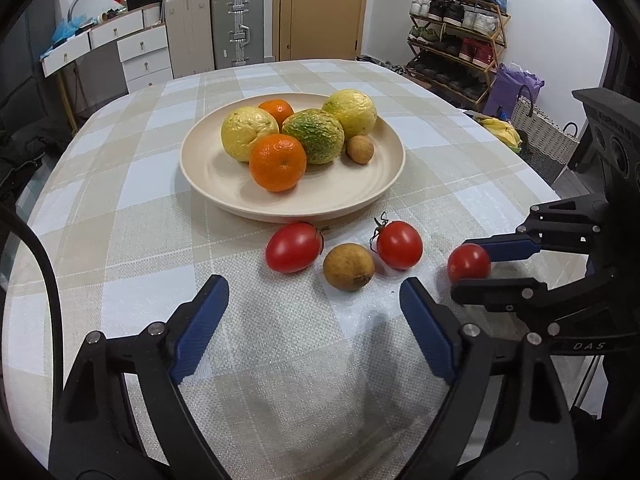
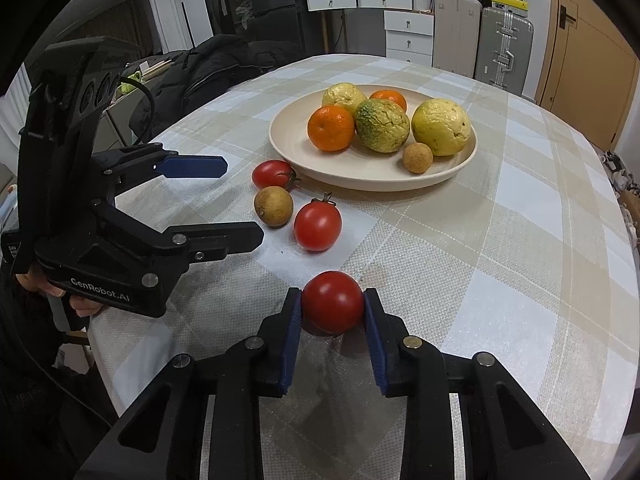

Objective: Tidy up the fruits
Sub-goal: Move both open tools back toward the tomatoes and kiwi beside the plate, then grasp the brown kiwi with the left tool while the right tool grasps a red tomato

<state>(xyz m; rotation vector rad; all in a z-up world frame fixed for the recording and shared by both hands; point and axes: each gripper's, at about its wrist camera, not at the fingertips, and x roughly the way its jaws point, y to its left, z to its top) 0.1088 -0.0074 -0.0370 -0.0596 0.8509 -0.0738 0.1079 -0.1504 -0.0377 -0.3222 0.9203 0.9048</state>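
From your left wrist: three tomatoes, one [image 1: 468, 263] clamped in your right tongs [image 1: 476, 264] on the bench [image 1: 120, 240]; left tongs [image 1: 314, 300] gape empty. From your right wrist: the plate [image 2: 464, 160] holds six fruits; the gripped tomato looks round, axis unclear.

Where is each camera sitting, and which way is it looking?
Left wrist view: sits on the open left gripper, looking down across the checked tablecloth at the round cream plate of fruit; the right gripper shows at right.
Right wrist view: sits on the right gripper, shut on a small red tomato; the left gripper and fingers of the hand holding it show at left.
Both share plate, loose fruit and that tomato.
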